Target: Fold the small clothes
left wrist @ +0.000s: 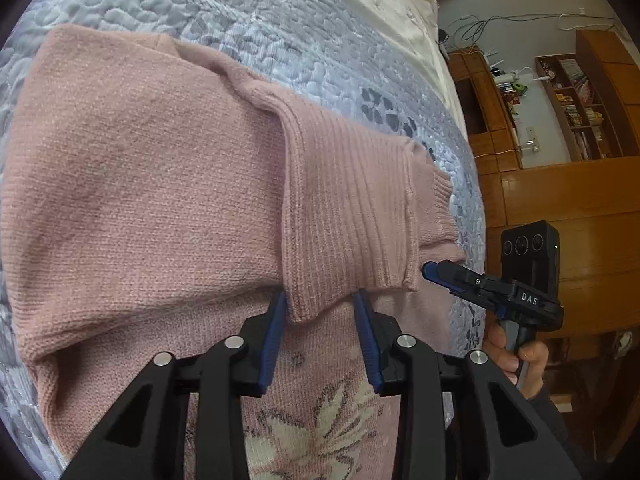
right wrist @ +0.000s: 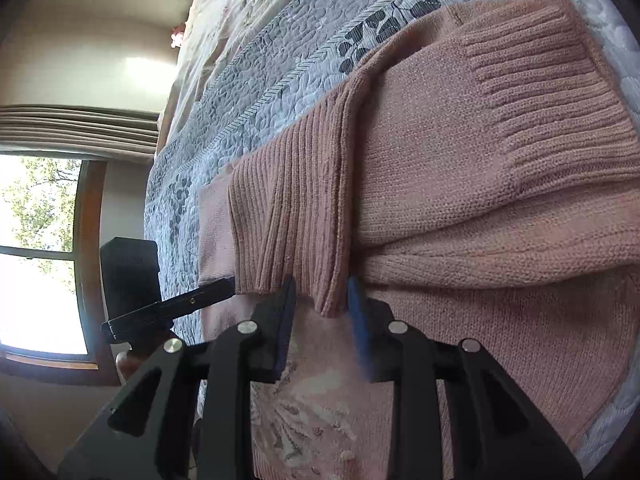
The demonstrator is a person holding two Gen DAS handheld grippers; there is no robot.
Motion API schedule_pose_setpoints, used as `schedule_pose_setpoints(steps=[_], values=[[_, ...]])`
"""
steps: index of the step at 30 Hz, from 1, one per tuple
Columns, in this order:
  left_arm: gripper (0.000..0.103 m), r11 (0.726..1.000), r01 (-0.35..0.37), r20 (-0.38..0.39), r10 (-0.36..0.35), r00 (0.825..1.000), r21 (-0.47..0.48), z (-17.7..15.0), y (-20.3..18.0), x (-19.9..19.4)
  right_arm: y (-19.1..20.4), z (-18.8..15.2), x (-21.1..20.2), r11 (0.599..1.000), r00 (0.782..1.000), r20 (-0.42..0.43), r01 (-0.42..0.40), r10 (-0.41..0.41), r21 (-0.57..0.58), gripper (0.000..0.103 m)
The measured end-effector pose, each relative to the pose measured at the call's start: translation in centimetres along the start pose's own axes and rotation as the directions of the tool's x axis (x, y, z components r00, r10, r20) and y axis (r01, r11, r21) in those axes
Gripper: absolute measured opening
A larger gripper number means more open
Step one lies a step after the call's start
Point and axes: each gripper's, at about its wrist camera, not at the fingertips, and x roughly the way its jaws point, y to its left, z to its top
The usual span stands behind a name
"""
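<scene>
- Quilted grey-blue bedspread (left wrist: 304, 44) with a dark leaf print covers the bed; wooden shelving (left wrist: 576, 92) stands beyond its edge in the left wrist view, and a window (right wrist: 36, 256) shows in the right wrist view.
- A pink knit sweater (left wrist: 140, 184) lies flat on the bedspread, partly folded, its pale flower pattern (left wrist: 320, 436) facing up close to both cameras.
- In the left wrist view its long axis runs left to right, with a ribbed cuff (left wrist: 352, 216) folded over the body and pointing down toward the camera.
- The left claw (left wrist: 322, 340) stands parted, its blue pads on either side of that cuff's lower corner, not pressing it.
- The right claw (right wrist: 322, 320) is likewise released, straddling a hanging ribbed fold (right wrist: 308, 216).
- A hand (left wrist: 516, 356) grips the other tool's handle at the sweater's right edge.
</scene>
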Motion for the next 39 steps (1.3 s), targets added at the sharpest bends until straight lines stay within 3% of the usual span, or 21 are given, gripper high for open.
schedule_pose_setpoints(steps=[1,2,3,6,9,11,15,18,19,20,21,22,23,24,25,26,27,29,32,36,39], values=[[0.017,1.000,-0.028,-0.009,0.027,1.000,-0.007,0.0,0.1,0.5,0.1,-0.1,0.8,0.999,0.999,-0.016,0.035,-0.035,-0.010,0.027],[0.009,0.997,-0.073,-0.008,0.073,0.997,-0.009,0.0,0.0,0.9,0.2,-0.4,1.3,0.996,0.996,-0.020,0.086,-0.087,-0.028,0.012],[0.008,0.995,-0.094,-0.005,0.094,0.996,-0.021,-0.1,0.2,1.1,0.1,-0.5,1.5,0.991,0.992,-0.004,0.129,-0.129,-0.048,0.006],[0.007,0.991,-0.111,0.021,0.113,0.993,-0.069,-0.5,0.9,0.7,-0.3,-1.1,0.9,0.972,0.974,0.055,0.223,-0.219,-0.077,0.005],[0.008,0.993,-0.090,0.026,0.092,0.995,-0.073,-1.0,1.0,0.0,-0.2,-1.7,0.6,0.976,0.980,0.036,0.197,-0.194,-0.098,0.010],[0.010,0.998,-0.033,0.029,0.034,0.999,-0.048,-1.2,0.4,-0.8,0.3,-1.7,-0.6,0.980,0.985,0.061,0.170,-0.164,-0.108,0.010],[0.011,0.999,0.049,0.119,-0.050,0.992,0.012,-1.3,-1.4,-3.6,2.2,-1.4,-2.1,0.986,0.989,0.116,0.105,-0.090,-0.132,0.015],[0.015,0.994,0.103,0.129,-0.107,0.986,0.036,-0.8,-2.4,-3.0,2.2,-0.9,-0.1,0.991,0.996,0.068,0.069,-0.062,-0.114,0.018],[0.017,0.996,0.084,0.112,-0.087,0.990,0.035,-0.5,-2.4,-2.0,1.9,-0.7,0.8,0.992,0.996,0.045,0.082,-0.077,-0.101,0.018],[0.022,0.999,0.016,0.098,-0.019,0.995,0.033,-0.3,-2.2,-0.9,1.3,-0.7,1.7,0.987,0.992,0.036,0.127,-0.124,-0.095,0.014],[0.022,0.997,-0.076,0.079,0.074,0.994,0.024,-0.1,-1.8,0.3,0.8,-0.9,2.2,0.984,0.988,0.030,0.154,-0.152,-0.093,0.004],[0.018,0.993,-0.115,0.049,0.114,0.992,0.006,-0.1,-0.8,1.3,0.2,-1.0,2.4,0.984,0.987,0.022,0.158,-0.157,-0.083,0.002],[0.018,0.996,-0.089,0.036,0.089,0.995,-0.024,-0.2,0.0,1.5,-0.2,-1.2,2.1,0.988,0.990,0.020,0.141,-0.140,-0.062,0.003],[0.020,0.997,-0.059,0.041,0.061,0.997,-0.049,-0.3,0.4,1.1,-0.2,-1.6,1.3,0.992,0.993,0.020,0.119,-0.118,-0.050,0.008],[0.032,0.998,-0.038,0.054,0.041,0.998,-0.054,-0.7,0.4,0.2,0.1,-2.1,0.2,0.993,0.994,0.027,0.104,-0.103,-0.057,0.015],[0.049,0.999,-0.016,0.073,0.020,0.997,-0.049,-1.3,0.2,-1.0,0.5,-2.8,-1.1,0.992,0.995,0.039,0.099,-0.096,-0.074,0.036],[0.055,0.999,-0.002,0.092,0.006,0.996,-0.042,-2.0,-0.1,-2.4,0.7,-3.7,-2.6,0.992,0.995,0.051,0.089,-0.085,-0.089,0.046],[0.059,0.999,0.020,0.112,-0.017,0.994,-0.031,-4.1,-0.2,-5.5,0.4,-6.0,-5.4,0.994,0.998,0.041,0.056,-0.052,-0.096,0.047],[0.067,0.997,0.057,0.120,-0.051,0.991,-0.046,-8.7,0.6,-10.2,-1.3,-10.6,-8.9,0.998,1.000,-0.016,0.015,-0.016,-0.066,0.058],[0.068,0.996,0.019,0.081,-0.011,0.997,-0.092,-15.6,2.7,-14.1,-5.1,-17.8,-12.6,1.000,0.996,-0.088,0.024,-0.023,0.014,0.069],[0.070,0.987,0.005,0.039,0.002,0.999,-0.162,-20.1,4.8,-15.5,-7.9,-22.4,-14.7,0.994,0.995,-0.103,0.012,-0.001,0.106,0.069]])
